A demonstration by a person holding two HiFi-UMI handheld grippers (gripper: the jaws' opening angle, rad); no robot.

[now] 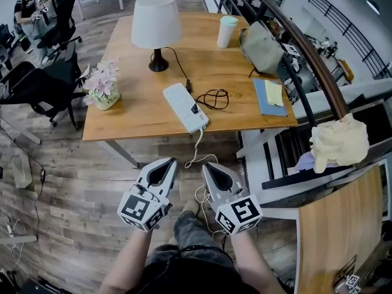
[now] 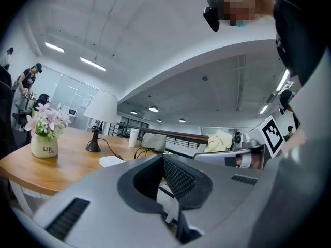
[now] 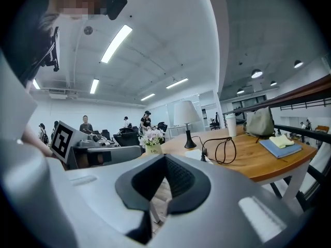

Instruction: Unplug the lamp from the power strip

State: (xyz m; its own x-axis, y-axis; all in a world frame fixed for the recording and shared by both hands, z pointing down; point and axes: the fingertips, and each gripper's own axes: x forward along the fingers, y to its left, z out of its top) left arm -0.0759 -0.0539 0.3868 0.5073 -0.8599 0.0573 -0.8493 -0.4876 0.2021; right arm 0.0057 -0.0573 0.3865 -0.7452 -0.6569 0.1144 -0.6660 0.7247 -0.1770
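**Power strip lying slantwise on the worktop**

The power strip (image 1: 184, 106) is lying flat near the worktop's (image 1: 138, 118) front edge. Its long axis is running far-left to near-right, and the lamp (image 1: 156, 24) is standing behind it. The left gripper (image 1: 168, 164) and right gripper (image 1: 208, 167) are hovering below that edge, fingers closed on nothing.

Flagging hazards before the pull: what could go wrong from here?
The power strip lies near the edge of the table; pulling the plug one-handed may drag it off. Its white cord trails to the floor and could snag. Tugging the black cord could tip the lamp.
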